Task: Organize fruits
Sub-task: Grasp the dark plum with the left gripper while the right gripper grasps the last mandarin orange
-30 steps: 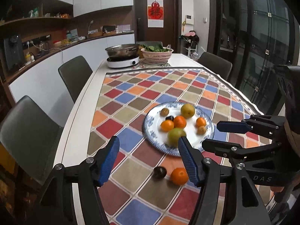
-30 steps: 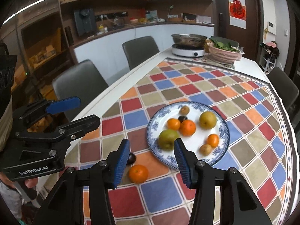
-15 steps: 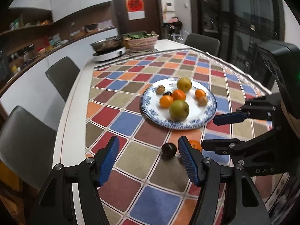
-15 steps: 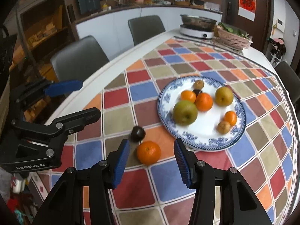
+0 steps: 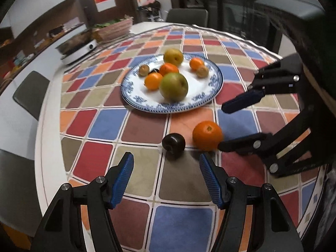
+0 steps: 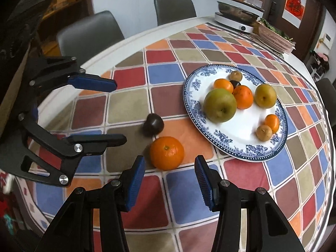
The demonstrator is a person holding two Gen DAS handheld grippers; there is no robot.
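A blue-and-white plate [image 5: 212,93] [image 6: 237,147] on the checked tablecloth holds several fruits: a big green pear [image 5: 173,86] [image 6: 220,105], a yellow pear, oranges and small brown fruits. A loose orange [image 5: 207,135] [image 6: 167,153] and a dark plum [image 5: 173,143] [image 6: 153,124] lie on the cloth beside the plate. My left gripper [image 5: 166,179] is open and empty, just short of the plum. My right gripper [image 6: 169,181] is open and empty, just short of the orange. Each gripper shows in the other's view: the right gripper [image 5: 235,124] and the left gripper [image 6: 109,111].
A hot pot cooker [image 6: 237,20] and a basket of greens [image 6: 275,38] stand at the table's far end. Grey chairs [image 6: 88,33] line the table's side. The white table edge [image 5: 48,130] runs close on my left.
Both grippers have moved down and closer to the table. The plum and the orange now lie just in front of the fingertips. The fruits have not moved.
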